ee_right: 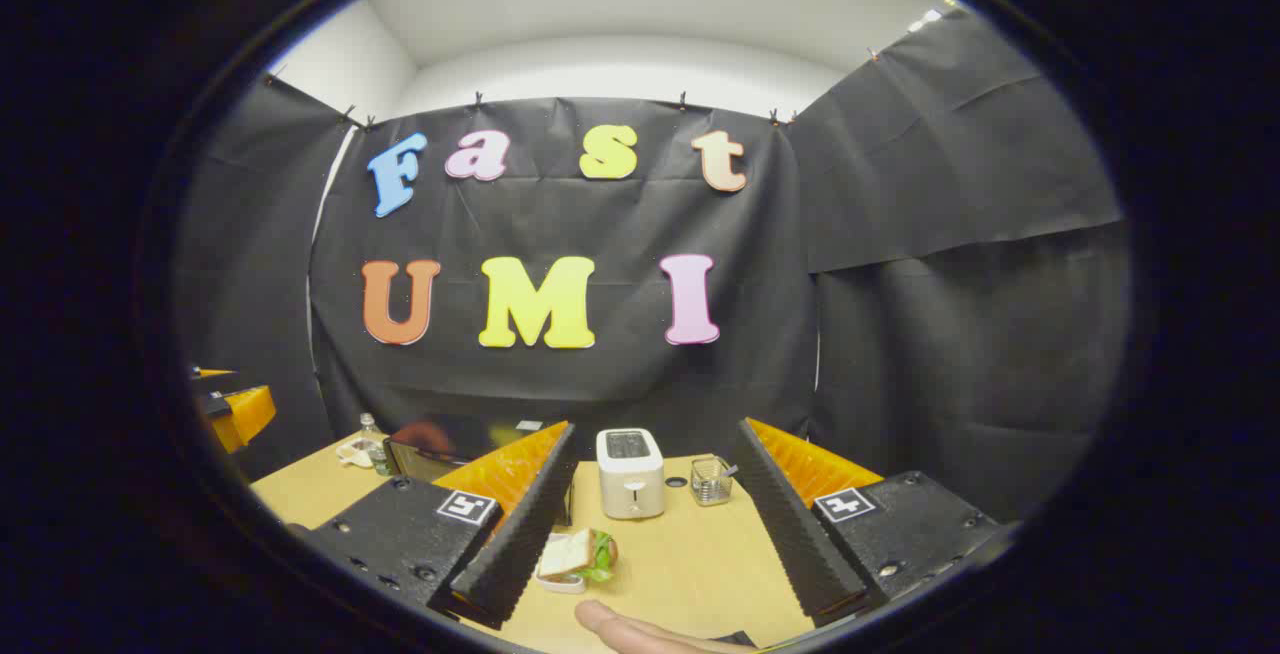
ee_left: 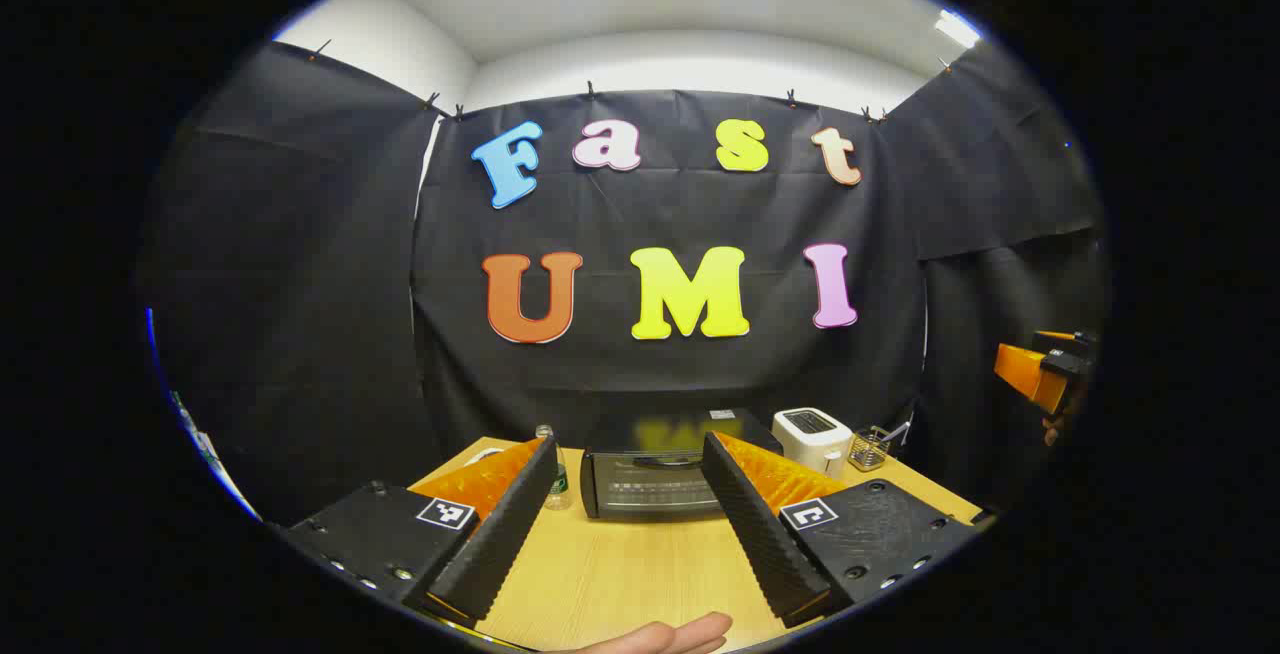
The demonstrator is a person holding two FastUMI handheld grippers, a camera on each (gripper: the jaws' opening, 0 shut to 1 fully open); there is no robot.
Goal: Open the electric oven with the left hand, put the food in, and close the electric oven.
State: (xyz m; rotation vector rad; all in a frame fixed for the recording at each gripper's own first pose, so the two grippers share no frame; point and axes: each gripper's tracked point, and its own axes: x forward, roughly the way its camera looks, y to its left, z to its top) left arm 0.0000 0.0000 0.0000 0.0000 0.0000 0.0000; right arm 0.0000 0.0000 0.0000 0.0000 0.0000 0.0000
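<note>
The black electric oven (ee_left: 655, 479) stands at the back of the wooden table (ee_left: 620, 574), its door closed, seen between my left gripper's fingers. My left gripper (ee_left: 640, 589) is open, held above the table and well short of the oven. In the right gripper view the oven (ee_right: 450, 444) is partly hidden behind the left finger. The food, a sandwich with lettuce on a small white plate (ee_right: 575, 559), lies on the table just inside my right gripper's left finger. My right gripper (ee_right: 650, 594) is open above the table, with nothing between its fingers. The other gripper (ee_left: 1045, 369) shows orange at the far right.
A white toaster (ee_right: 630, 472) and a small wire basket (ee_right: 710, 481) stand right of the oven. A clear bottle (ee_left: 553, 479) stands left of the oven. A person's hand (ee_left: 670, 636) shows at the bottom edge. Black cloth walls close in the table.
</note>
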